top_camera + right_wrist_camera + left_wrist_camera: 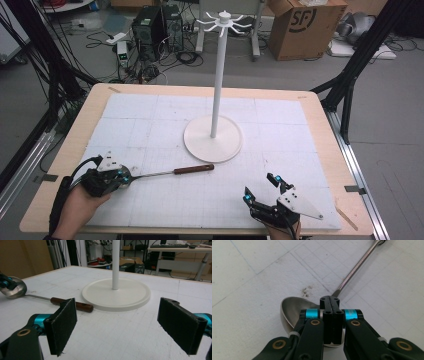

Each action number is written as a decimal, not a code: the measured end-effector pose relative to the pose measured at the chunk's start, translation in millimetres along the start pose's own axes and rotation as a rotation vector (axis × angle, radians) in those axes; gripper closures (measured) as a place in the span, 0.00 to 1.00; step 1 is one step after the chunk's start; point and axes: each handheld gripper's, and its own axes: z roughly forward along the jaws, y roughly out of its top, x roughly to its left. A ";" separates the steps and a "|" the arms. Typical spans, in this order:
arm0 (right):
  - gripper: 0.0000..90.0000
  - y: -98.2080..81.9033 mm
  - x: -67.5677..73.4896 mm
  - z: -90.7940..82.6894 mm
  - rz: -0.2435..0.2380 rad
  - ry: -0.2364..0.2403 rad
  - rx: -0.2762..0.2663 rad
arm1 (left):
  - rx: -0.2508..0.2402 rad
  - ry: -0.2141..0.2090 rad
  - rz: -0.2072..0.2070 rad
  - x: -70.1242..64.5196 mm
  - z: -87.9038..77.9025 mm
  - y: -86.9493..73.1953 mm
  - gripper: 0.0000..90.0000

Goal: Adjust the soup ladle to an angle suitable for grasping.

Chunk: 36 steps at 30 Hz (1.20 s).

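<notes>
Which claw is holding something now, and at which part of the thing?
The left claw is shut on the steel ladle with a brown wooden handle, at the bowl's rim beside the stem. The right claw is open, holding nothing.

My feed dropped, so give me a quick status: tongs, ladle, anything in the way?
Left tongs shut over the ladle bowl, grip unclear. Right tongs open, empty. White stand just beyond the handle.

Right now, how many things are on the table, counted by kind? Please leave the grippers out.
Ladle: 1
White hook stand: 1
Total: 2
</notes>
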 end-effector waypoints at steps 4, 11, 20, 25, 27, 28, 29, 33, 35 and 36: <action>0.17 -0.1 0.2 0.5 -0.002 0.000 0.001 | 0.001 0.009 -0.003 4.2 -3.5 -4.8 1.00; 0.17 0.0 0.4 0.6 -0.001 0.000 0.001 | -0.006 0.015 -0.025 9.9 -8.4 -11.8 1.00; 0.17 0.2 1.0 1.3 -0.003 0.002 0.000 | 0.000 0.017 -0.027 9.5 -5.1 -12.8 1.00; 0.17 0.1 0.4 0.9 -0.002 0.000 0.001 | -0.005 0.018 -0.028 8.9 -5.1 -13.8 1.00; 0.17 0.2 0.6 0.8 -0.003 0.001 0.000 | -0.020 0.014 -0.039 9.0 -5.1 -14.9 1.00; 0.17 0.3 0.7 1.1 -0.003 0.004 0.002 | -0.038 -0.008 -0.050 9.3 -5.4 -15.9 1.00; 0.17 0.3 0.7 1.1 -0.003 0.004 0.002 | -0.060 -0.023 -0.058 9.0 -5.5 -16.3 1.00; 0.17 0.2 1.2 1.6 -0.005 0.005 0.003 | -0.178 -0.112 -0.074 2.8 -7.7 -13.2 1.00; 0.17 0.3 1.5 1.7 -0.005 0.002 0.004 | -0.238 -0.148 -0.071 -3.8 -8.0 -8.2 1.00; 0.17 0.3 1.4 1.6 -0.005 0.002 0.004 | -0.249 -0.151 -0.064 -6.3 -8.1 -6.2 1.00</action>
